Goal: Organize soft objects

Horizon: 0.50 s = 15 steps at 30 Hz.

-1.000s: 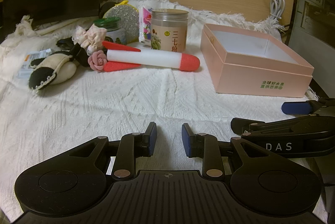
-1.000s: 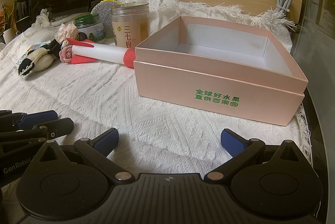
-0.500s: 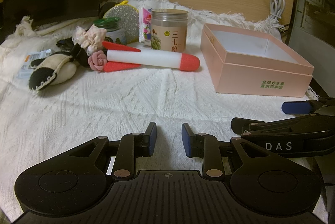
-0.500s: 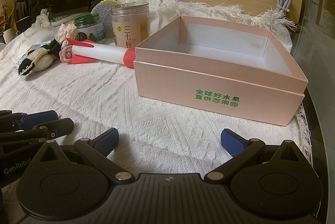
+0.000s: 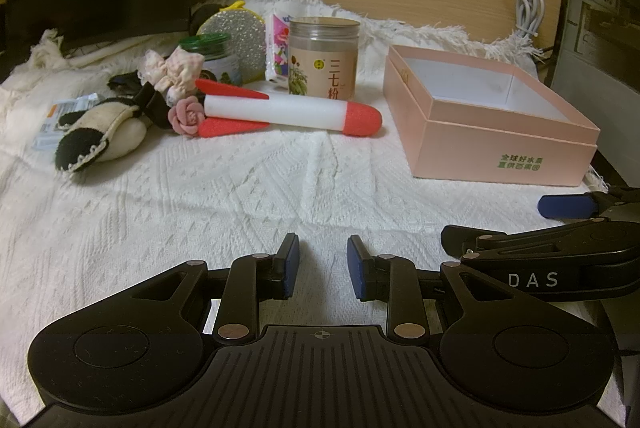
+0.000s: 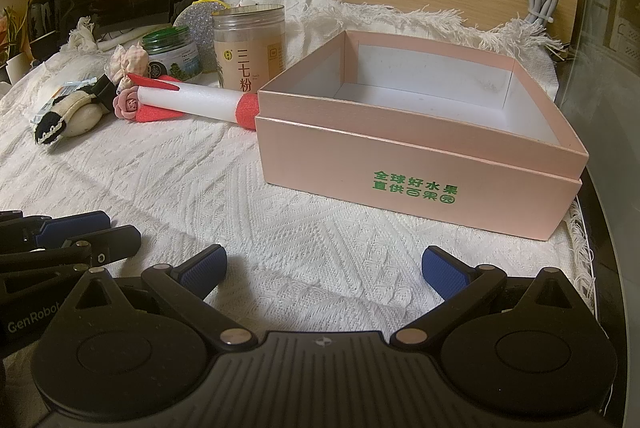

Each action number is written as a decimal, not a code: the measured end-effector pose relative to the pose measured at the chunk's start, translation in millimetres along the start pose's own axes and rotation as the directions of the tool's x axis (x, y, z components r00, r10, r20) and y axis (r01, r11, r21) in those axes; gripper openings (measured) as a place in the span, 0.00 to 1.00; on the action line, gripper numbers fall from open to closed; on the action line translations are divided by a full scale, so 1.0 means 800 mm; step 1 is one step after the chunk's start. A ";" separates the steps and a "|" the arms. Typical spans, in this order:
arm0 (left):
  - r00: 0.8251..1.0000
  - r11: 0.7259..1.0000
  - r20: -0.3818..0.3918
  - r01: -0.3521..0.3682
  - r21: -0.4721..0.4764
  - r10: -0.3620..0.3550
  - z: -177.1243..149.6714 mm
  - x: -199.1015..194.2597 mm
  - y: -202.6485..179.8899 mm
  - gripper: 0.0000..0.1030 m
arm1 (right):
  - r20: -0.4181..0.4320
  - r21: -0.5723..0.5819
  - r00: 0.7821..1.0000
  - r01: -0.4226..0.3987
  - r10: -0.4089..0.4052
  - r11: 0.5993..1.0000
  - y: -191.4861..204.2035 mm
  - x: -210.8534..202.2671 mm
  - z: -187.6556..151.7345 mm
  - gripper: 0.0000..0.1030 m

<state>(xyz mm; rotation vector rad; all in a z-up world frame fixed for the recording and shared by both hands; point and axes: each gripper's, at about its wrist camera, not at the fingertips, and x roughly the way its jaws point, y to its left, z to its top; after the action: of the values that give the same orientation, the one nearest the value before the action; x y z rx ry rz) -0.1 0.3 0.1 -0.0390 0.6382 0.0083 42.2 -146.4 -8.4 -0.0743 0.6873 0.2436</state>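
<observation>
A white and red foam rocket (image 5: 280,112) (image 6: 192,104) lies on the white cloth left of an open pink box (image 5: 496,132) (image 6: 420,148), which is empty. A pink rose (image 5: 185,115) (image 6: 127,104), a frilly scrunchie (image 5: 176,72) and a black and cream plush (image 5: 96,140) (image 6: 64,116) lie at the far left. My left gripper (image 5: 323,264) is near the front edge, its jaws a narrow gap apart, empty. My right gripper (image 6: 324,266) is wide open and empty in front of the box.
A tall jar with a brown label (image 5: 323,58) (image 6: 250,48), a green-lidded jar (image 5: 212,58), a glittery pouch (image 5: 236,32) and a snack packet (image 5: 280,48) stand behind the rocket. A wooden wall with a white cable (image 5: 528,8) is at the back.
</observation>
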 end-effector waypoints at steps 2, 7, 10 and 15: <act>1.000 1.000 0.000 0.000 0.000 0.000 0.000 0.000 0.000 0.29 | 0.000 0.000 1.000 0.000 0.000 1.000 0.000 0.000 0.000 1.00; 1.000 1.000 0.000 0.001 -0.001 -0.001 0.000 0.000 0.000 0.29 | 0.000 0.000 1.000 0.000 0.000 1.000 0.001 0.000 -0.001 1.00; 1.000 1.000 0.000 0.000 0.000 0.000 0.000 0.000 0.000 0.29 | 0.001 0.001 1.000 -0.001 0.001 1.000 0.004 0.000 -0.003 1.00; 1.000 1.000 0.001 0.010 -0.012 -0.010 0.000 -0.002 0.005 0.29 | -0.059 -0.032 0.997 -0.050 0.048 0.998 0.002 0.001 0.004 1.00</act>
<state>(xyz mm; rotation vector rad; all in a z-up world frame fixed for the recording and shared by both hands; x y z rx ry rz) -1.7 4.1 0.9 -0.0534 0.6370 0.0029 44.3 -144.3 -6.6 -0.0963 0.7435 0.3009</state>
